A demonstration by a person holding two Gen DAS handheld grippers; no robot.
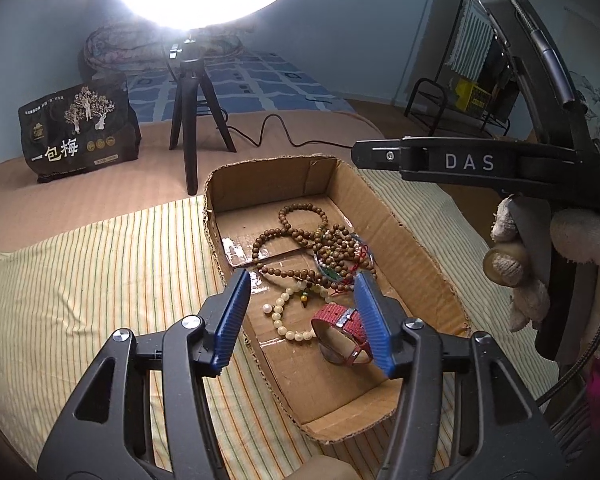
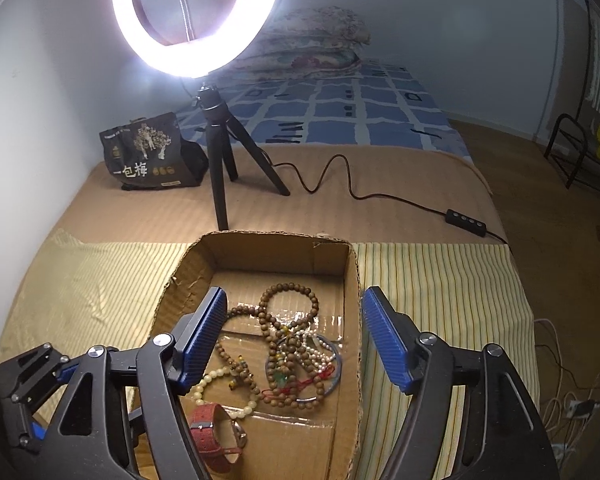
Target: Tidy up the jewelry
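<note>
Hovering wide over the cardboard box (image 1: pixel 416 232), the left claw (image 1: pixel 306 320) frames the red watch (image 1: pixel 342 330). The right claw (image 2: pixel 296 346), also wide, hangs above wooden beads (image 2: pixel 288 320); a ring light (image 2: pixel 198 16) stands at 12 o'clock.

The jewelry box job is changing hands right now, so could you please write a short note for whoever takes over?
Left tool: open, empty, over the cardboard box.
Right tool: open, empty, over the same box.
In the box: red-strap watch, cream bead bracelet, and tangled wooden bead strands with a blue bangle.
Done: every piece visible is in the box.
Left: the tangle probably needs separating.
</note>
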